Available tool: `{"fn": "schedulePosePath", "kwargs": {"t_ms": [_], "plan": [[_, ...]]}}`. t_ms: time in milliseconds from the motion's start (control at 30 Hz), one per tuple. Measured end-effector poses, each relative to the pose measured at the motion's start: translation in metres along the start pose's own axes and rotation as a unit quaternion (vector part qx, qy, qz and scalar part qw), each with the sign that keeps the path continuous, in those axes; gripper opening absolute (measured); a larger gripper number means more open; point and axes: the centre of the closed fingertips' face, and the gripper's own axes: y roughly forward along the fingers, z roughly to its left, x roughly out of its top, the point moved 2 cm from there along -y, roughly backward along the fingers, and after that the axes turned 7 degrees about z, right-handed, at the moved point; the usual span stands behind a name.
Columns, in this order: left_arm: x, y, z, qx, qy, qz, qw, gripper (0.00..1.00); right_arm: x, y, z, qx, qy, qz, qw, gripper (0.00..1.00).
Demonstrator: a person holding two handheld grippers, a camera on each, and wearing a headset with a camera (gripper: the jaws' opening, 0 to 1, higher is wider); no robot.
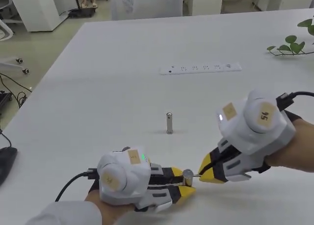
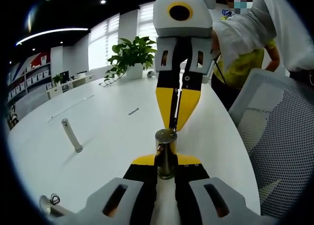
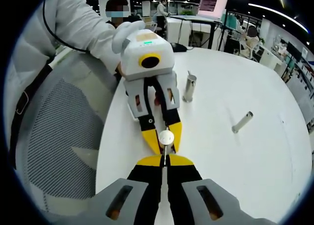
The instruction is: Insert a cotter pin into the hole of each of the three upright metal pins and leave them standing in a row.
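Yellow-tipped left tool [image 1: 185, 182] clamps a metal pin [image 1: 187, 175]; right tool [image 1: 202, 174], stickered "45", pinches a cotter pin [image 3: 165, 150].

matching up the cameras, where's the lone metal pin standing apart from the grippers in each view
Head view: lone pin near centre, above the held pin.
Left gripper view: lone pin left of centre.
Right gripper view: lone pin right of centre.
Shared landmark: the held pin, clamped in the left gripper.
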Motion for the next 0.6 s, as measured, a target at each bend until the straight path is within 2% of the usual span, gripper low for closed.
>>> {"fn": "schedulePosePath", "kwargs": {"t_ms": [600], "plan": [[0.0000,0.0006,-0.0003,-0.001,-0.004,-0.004,1.0000,0.10,0.0028,0.0070,-0.0030,-0.002,-0.005,0.007,1.0000,0.03]]}}
